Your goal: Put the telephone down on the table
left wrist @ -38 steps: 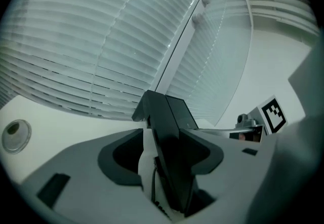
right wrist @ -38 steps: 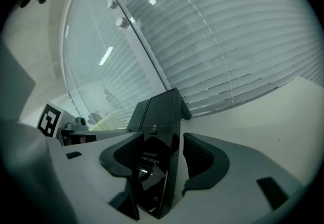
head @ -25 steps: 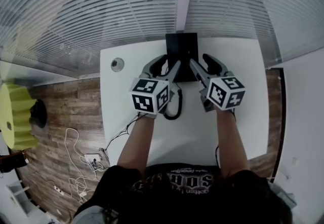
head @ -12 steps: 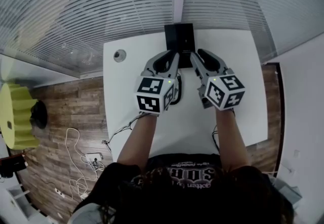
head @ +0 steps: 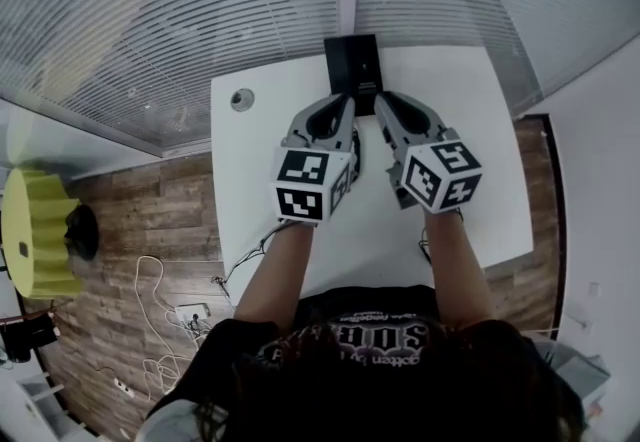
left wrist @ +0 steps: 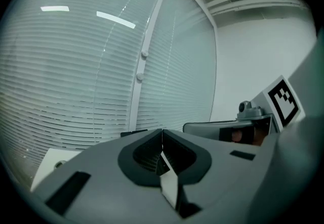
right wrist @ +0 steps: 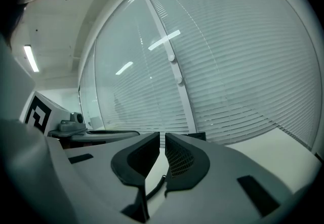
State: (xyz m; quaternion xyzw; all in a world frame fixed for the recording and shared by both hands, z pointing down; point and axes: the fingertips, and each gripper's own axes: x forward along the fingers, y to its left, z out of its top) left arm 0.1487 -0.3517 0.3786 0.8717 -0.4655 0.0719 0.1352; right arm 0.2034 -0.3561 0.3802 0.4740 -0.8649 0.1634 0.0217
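Reading from the left across the head view, a round grommet [head: 241, 98] sits in the white bench [head: 470, 150] near its far left corner.

Next comes the left hand-held gripper [head: 347, 106], raised over the bench. Its jaws have just been closing and now meet tip to tip, with nothing between them.

The telephone [head: 352, 62] stands at the middle of the far edge, flat on the bench and against the blinds. It lies just beyond both sets of tips, and neither appears to touch it. Its cord [head: 356, 150] trails back toward the person between the two tools. Finer detail of the set cannot be made out.

The right hand-held gripper [head: 383, 102] is alongside at the same height. Its jaws have also just been closing and are all but together, leaving a thin slit with nothing in it. In its own view the cord [right wrist: 154, 191] shows on the bench below.

Assessment: the telephone appears already set down and released.

Handling: the housing is probably rigid, smooth plastic of modest weight, so it would likely slip under a one-sided pinch. The better hold is on its two long sides, one tool to each, keeping it level. The coiled cord is springy and could tug or snag, so it is not a place to grip.
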